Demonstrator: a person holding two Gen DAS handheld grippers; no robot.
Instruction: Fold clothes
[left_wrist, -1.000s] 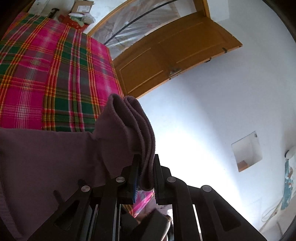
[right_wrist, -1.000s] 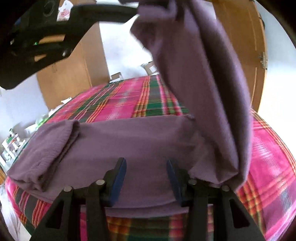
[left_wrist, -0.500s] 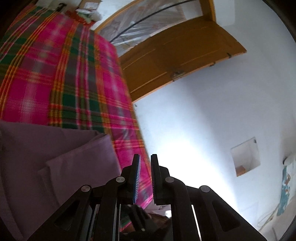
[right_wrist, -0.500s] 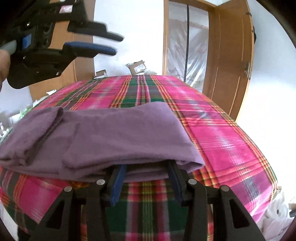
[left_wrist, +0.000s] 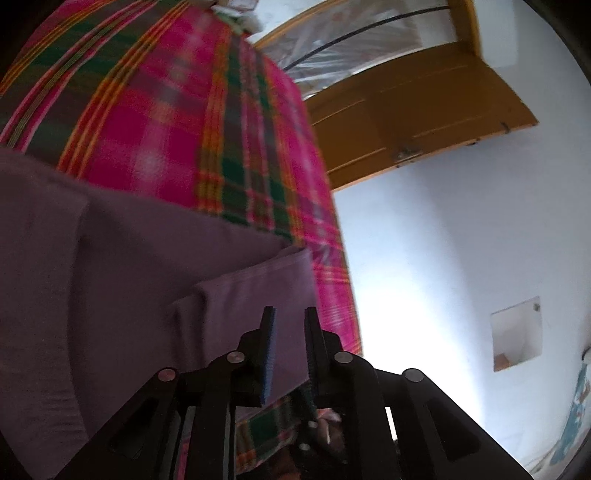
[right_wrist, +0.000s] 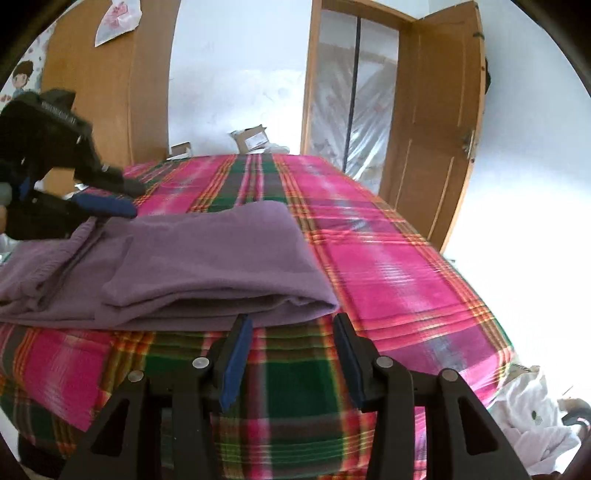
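Observation:
A purple garment lies folded over on a bed with a pink and green plaid cover. My right gripper is open and empty, just in front of the garment's near folded edge. My left gripper is open with a narrow gap and holds nothing; it hovers over the folded corner of the garment. The left gripper also shows in the right wrist view, at the far left side of the garment.
A brown wooden door stands open at the right, beside a plastic-covered doorway. Cardboard boxes sit past the bed's far end. A white cloth heap lies on the floor at lower right.
My left gripper let go of the lifted purple fabric, which now lies folded over the garment. It moved down toward the bed. My right gripper drew back from the garment's edge.

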